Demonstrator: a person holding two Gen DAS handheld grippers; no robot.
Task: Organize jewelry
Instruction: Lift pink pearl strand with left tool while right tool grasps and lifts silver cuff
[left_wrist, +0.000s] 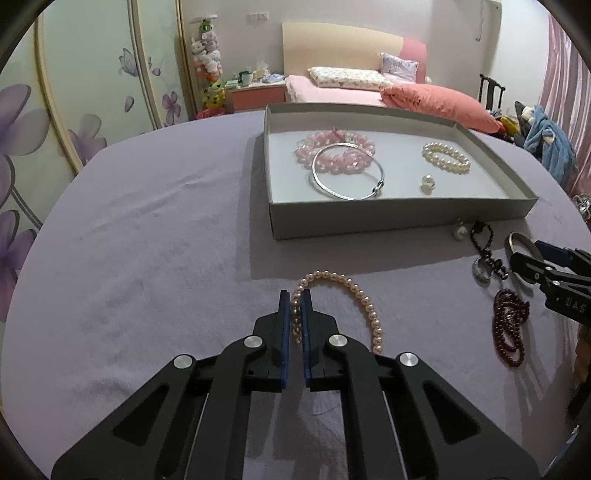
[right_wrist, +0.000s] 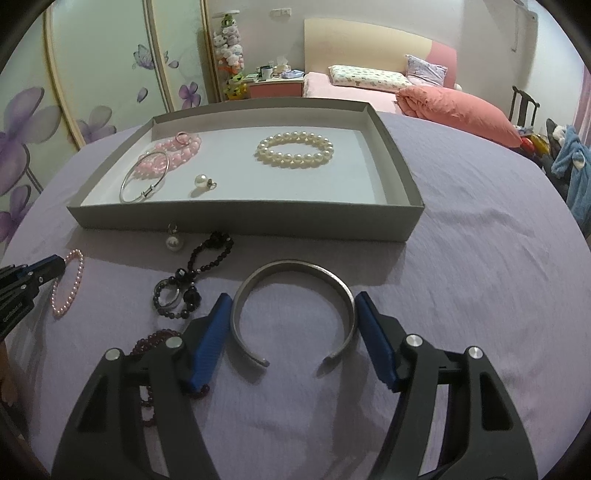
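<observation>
One tray (right_wrist: 229, 218), two pearl pendants (right_wrist: 201, 181), eight bracelets (right_wrist: 294, 149).

My tongs are black with blue pads (right_wrist: 212, 332). Tablecloth (left_wrist: 147, 240) is plain lilac, tray (right_wrist: 236, 218) grey. Pale pink pearl strand (left_wrist: 354, 295) at 12 o'clock of my left tongs, silver cuff (right_wrist: 295, 269) ahead, dark red beads (left_wrist: 511, 325) at 3.

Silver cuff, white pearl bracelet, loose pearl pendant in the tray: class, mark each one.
Silver cuff (right_wrist: 295, 266), right wrist view, top of its arc.
White pearl bracelet (right_wrist: 295, 161), right wrist view, near beads.
Loose pearl pendant (right_wrist: 200, 181), right wrist view, the pearl.
</observation>
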